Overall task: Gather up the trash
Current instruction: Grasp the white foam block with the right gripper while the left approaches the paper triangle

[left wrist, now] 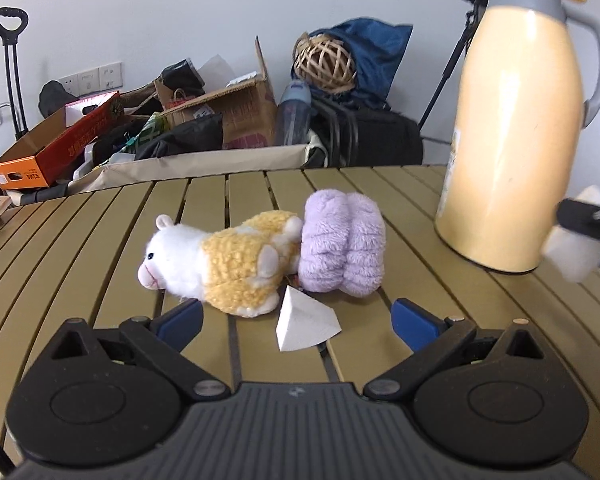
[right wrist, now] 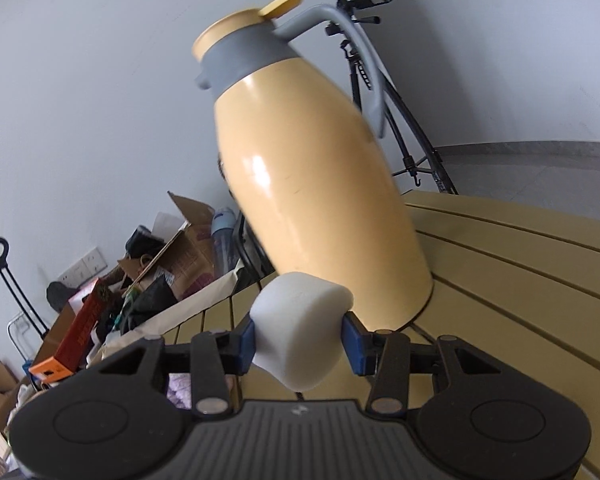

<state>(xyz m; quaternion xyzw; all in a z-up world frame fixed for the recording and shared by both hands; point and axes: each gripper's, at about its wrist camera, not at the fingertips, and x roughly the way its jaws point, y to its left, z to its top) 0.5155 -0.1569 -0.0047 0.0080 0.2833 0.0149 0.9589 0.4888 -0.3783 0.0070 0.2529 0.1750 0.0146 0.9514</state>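
A white foam wedge [left wrist: 304, 322] lies on the slatted table [left wrist: 100, 240], between the spread blue fingertips of my left gripper [left wrist: 298, 320], which is open and touches nothing. Just beyond the wedge lie a white and yellow plush animal [left wrist: 220, 264] and a purple fluffy roll [left wrist: 344, 242]. My right gripper [right wrist: 302, 340] is shut on a white foam block [right wrist: 300, 332], squeezed between its blue pads and lifted off the table in front of the thermos. That block [left wrist: 574, 254] and the right gripper also show blurred at the right edge of the left wrist view.
A tall cream thermos jug [left wrist: 516, 128] with a grey handle stands on the table at the right [right wrist: 316, 184]. Behind the table are cardboard boxes [left wrist: 236, 112], an orange box [left wrist: 56, 148], bags, a wicker ball [left wrist: 324, 64] and a tripod [right wrist: 404, 120].
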